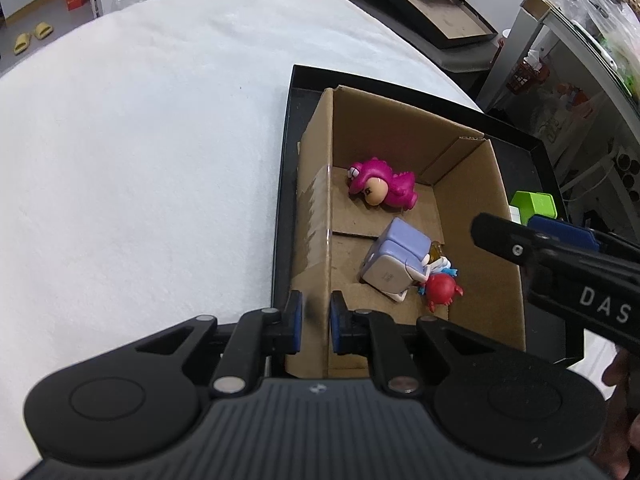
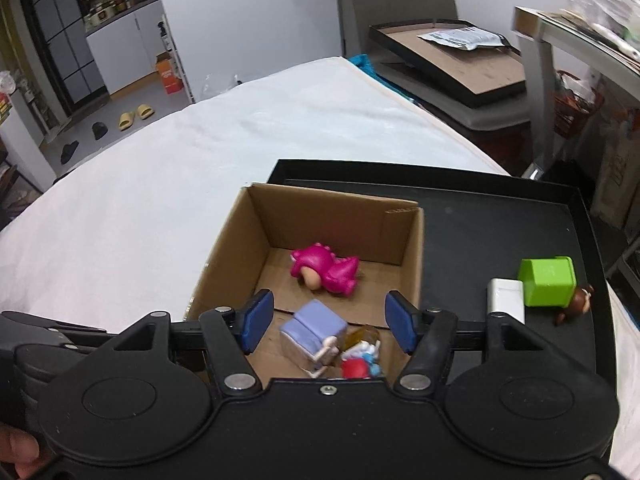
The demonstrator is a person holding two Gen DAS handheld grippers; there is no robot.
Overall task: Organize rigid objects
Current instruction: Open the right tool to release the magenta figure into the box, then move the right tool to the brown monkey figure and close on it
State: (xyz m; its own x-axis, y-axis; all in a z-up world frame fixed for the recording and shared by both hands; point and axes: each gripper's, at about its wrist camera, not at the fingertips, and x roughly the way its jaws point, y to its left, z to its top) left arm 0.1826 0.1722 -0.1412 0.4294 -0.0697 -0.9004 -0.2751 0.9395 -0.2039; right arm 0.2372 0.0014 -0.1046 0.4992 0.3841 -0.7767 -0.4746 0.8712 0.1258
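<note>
An open cardboard box (image 1: 400,128) stands in a black tray (image 2: 480,220). Inside lie a pink dinosaur toy (image 2: 326,270), a lilac cube (image 2: 314,328) and a small red and blue figure (image 2: 354,368). My left gripper (image 1: 316,322) is shut on the box's near left wall, one blue pad on each side. My right gripper (image 2: 330,322) hovers open over the box, above the lilac cube, with its pads touching nothing. On the tray right of the box sit a green cube (image 2: 548,282), a white block (image 2: 506,298) and a brown bear figure (image 2: 578,304).
The tray rests on a table covered with a white cloth (image 1: 140,160), which stretches to the left and far side. Beyond the table's right edge are a black-framed board (image 2: 460,64) and a cluttered metal shelf (image 2: 560,32). A hand (image 2: 20,452) holds the right gripper.
</note>
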